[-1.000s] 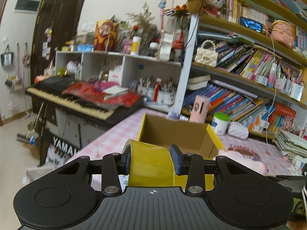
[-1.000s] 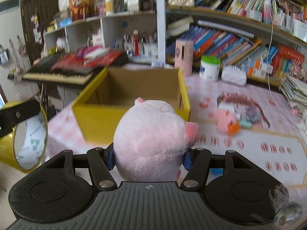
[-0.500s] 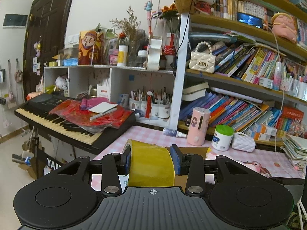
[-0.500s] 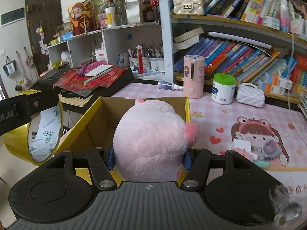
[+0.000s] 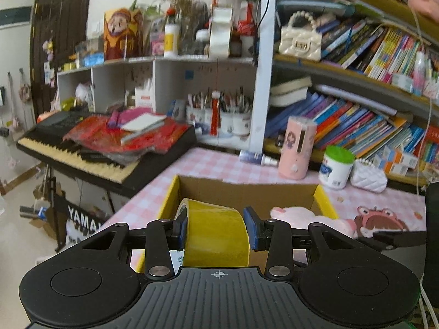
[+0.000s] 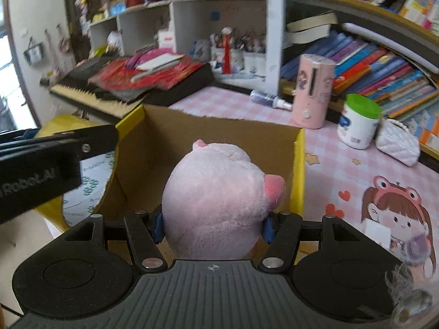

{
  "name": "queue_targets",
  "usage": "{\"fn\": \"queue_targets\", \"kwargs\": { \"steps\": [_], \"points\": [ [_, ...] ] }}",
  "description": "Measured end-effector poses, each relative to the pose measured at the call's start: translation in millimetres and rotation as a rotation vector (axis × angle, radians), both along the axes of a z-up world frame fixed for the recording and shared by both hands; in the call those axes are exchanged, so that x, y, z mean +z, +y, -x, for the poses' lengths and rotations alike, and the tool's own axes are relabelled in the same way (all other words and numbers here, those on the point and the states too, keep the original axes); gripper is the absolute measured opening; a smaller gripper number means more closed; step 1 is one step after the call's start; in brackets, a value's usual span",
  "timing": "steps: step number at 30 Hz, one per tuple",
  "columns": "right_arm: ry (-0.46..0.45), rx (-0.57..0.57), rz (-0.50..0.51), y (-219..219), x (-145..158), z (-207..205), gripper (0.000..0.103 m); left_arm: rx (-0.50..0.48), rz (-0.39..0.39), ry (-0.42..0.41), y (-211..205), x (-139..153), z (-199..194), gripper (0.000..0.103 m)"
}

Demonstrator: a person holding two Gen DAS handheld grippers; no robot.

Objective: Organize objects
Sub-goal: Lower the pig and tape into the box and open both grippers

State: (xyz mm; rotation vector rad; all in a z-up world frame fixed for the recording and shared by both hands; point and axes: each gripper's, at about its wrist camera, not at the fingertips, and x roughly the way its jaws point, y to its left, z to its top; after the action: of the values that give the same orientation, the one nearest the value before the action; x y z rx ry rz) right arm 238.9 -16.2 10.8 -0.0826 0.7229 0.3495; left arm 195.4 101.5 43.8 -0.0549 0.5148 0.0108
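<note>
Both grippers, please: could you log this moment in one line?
left gripper: shut on tape roll | right gripper: shut on plush pig | both over cardboard box

Ahead of your jaws, a pink checked tablecloth (image 5: pixel 208 164) is covering the table, with crowded bookshelves (image 5: pixel 356 87) rising beyond it. Off to their left, a Yamaha keyboard (image 5: pixel 82 159) is standing before white cubbies (image 5: pixel 153 82), a dark door (image 5: pixel 60 41) and pale flooring (image 5: pixel 16 235).

One cardboard box (image 6: pixel 219 134), one tape roll (image 5: pixel 215 233), one pink plush pig (image 6: pixel 216 203).
</note>
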Motion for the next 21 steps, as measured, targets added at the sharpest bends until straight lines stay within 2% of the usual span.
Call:
{"fn": "queue_targets", "kwargs": {
  "steps": [6,14,21],
  "points": [
    [0.057,0.070,0.057,6.5,-17.2,-18.0,0.060,0.024,0.002,0.077,-0.2,-17.7,-15.5,0.038],
    [0.039,0.172,0.201,21.2,-26.5,-20.5,0.062,0.059,0.017,0.152,3.6,-32.4,-25.8,0.038],
    [0.052,0.194,0.228,24.9,-27.7,-24.4,0.063,0.062,0.016,0.182,3.0,-39.6,-26.4,0.039]
  ]
}}
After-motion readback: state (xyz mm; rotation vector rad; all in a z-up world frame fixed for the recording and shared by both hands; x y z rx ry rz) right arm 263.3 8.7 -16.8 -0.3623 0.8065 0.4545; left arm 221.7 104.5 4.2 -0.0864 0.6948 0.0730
